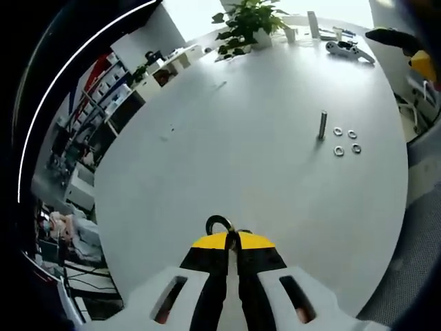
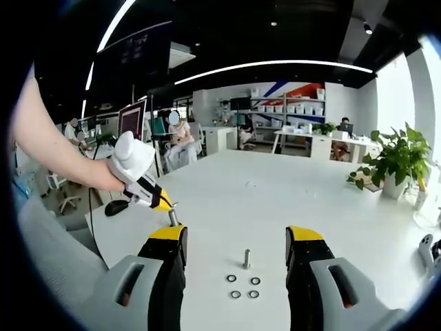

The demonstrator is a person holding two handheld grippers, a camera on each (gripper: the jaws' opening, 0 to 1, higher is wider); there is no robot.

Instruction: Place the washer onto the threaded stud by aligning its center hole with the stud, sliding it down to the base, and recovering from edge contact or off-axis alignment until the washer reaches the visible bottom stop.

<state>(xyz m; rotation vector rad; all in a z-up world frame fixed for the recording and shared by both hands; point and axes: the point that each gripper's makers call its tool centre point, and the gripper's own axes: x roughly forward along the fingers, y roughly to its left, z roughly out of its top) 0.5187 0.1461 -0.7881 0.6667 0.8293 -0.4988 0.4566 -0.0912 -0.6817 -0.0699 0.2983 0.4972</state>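
In the left gripper view, the left gripper (image 1: 232, 243) was seen with its yellow-tipped jaws pressed together on a washer (image 1: 219, 223), whose ring stood up above the tips. It was held low over the white worktop (image 1: 227, 145), near the worktop's close edge and well apart from the threaded stud (image 1: 322, 125). The stud stood upright far out on the surface, with four loose washers (image 1: 346, 141) lying flat just beside it in a small cluster.

In the right gripper view, the right gripper (image 2: 236, 243) was spread wide and nothing was held between its jaws — the stud (image 2: 246, 258) and the four washers (image 2: 244, 287) were framed in the gap, lying on the worktop ahead of it. The left gripper (image 2: 167, 207) was seen at the left of that view, carried by a bare arm (image 2: 52, 141).

Bare worktop lay all around the stud. A potted plant (image 1: 247, 22) and a few small items were set near the far edge, well away from the stud.
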